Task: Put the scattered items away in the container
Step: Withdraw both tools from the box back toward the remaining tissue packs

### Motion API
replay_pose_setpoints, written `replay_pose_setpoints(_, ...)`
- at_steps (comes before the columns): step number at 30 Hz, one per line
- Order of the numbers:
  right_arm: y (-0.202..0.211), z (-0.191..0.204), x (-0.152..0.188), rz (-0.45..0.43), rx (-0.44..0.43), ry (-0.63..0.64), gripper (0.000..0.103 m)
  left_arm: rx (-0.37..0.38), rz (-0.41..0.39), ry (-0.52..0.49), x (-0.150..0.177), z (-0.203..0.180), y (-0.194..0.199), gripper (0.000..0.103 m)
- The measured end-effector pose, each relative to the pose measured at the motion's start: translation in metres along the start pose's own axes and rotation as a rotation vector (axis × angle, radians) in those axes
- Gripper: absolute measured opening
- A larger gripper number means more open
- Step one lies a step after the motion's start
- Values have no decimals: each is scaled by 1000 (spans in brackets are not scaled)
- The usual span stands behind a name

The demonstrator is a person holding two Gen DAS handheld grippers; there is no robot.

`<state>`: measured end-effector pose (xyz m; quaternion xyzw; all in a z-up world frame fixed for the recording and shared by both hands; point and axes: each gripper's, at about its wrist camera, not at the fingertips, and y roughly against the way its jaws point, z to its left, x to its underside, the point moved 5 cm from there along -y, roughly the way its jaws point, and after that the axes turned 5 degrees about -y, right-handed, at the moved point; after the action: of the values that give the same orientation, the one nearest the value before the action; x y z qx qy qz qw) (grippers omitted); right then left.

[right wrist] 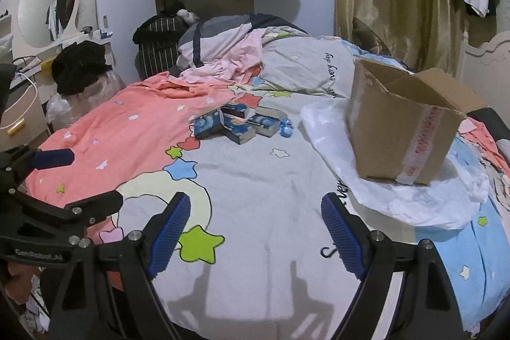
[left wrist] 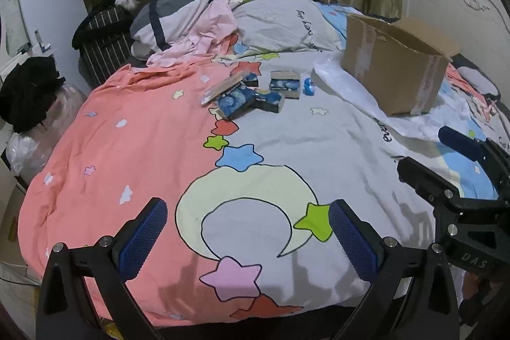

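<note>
Both tools above the bed, jaws wide and empty.
My left tool (left wrist: pixel 248 231) and right tool (right wrist: pixel 255 231) face blue packs (left wrist: pixel 255 97) beside the box (left wrist: pixel 395 69).

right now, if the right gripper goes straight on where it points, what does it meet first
Probably the bare grey bedspread: the open right gripper points down at it, short of the blue printed boxes. Depth is unclear.

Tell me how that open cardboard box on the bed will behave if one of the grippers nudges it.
The cardboard box looks empty and thin-walled, so it is probably light and would slide rather than resist. It stands on a white plastic sheet over soft bedding, so it may skid or tilt easily. Its loose top flaps would likely bend if pressed.
</note>
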<state>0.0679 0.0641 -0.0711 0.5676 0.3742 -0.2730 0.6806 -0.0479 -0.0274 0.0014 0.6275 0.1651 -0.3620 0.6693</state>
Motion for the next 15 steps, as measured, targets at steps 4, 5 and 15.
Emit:
replay_pose_setpoints(4, -13, 0, -8, -2, -14, -20, 82, 1, -24, 14, -11, 7, -6, 103)
replay_pose_setpoints(5, -17, 0, -9, 0, -14, -13, 82, 11, -26, 25, -14, 10, -10, 103)
replay_pose_setpoints(15, -78, -8, -31, 64, 12, 62, 82, 78, 18, 62, -40, 34, -78, 103)
